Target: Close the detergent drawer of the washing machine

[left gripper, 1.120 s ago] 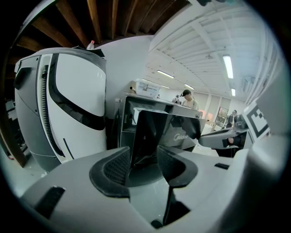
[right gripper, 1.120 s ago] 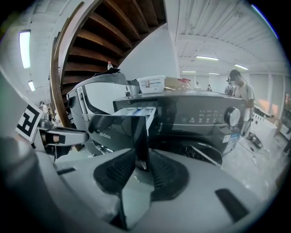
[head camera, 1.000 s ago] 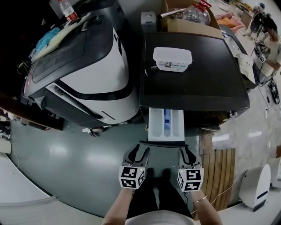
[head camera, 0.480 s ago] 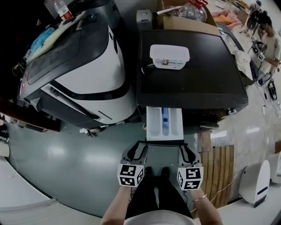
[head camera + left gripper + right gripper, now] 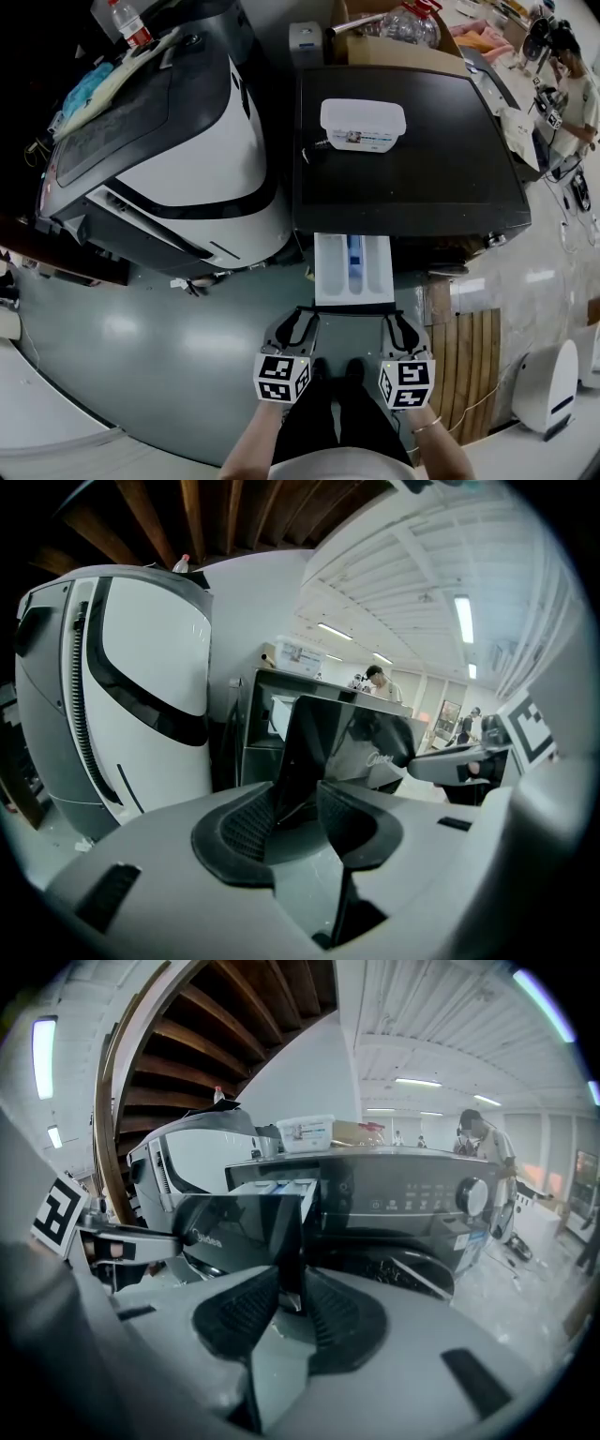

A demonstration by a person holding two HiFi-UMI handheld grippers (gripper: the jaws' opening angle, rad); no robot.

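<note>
- 1 washer (image 5: 412, 178), dark top, standing on the floor (image 5: 169, 347). A second machine (image 5: 187, 159), white with black trim, is just beside its left edge.
- 1 drawer (image 5: 333, 272): pulled well out of the washer's front edge, near the front-left corner. The tray is white with 1 blue insert (image 5: 355, 253) down the middle.
- The drawer's dark front panel (image 5: 347, 742) runs across the near end of the tray, between the 2 claws.
- Left claw (image 5: 300, 321): at the panel's left end. Jaws have just been closing and stand fairly narrow. The panel edge is between the pads (image 5: 246, 827), with some slack showing, so no clamp.
- Right claw (image 5: 401, 323): at the panel's right end. Jaws are narrow and the pads (image 5: 239, 1312) are pinched on the panel edge.
- Both claws sit level with each other, well apart, one at each end of the panel.
- 1 white lidded box (image 5: 364, 125) lies on the washer top, around the middle and toward the back edge.
- 1 bottle (image 5: 122, 19) stands at the back-left corner of the white machine's top, next to some cloth (image 5: 89, 89).
- 1 wooden slat mat (image 5: 469, 366) lies on the floor off the washer's front-right corner.
- 1 person (image 5: 572, 84) is past the washer's back-right corner.
</note>
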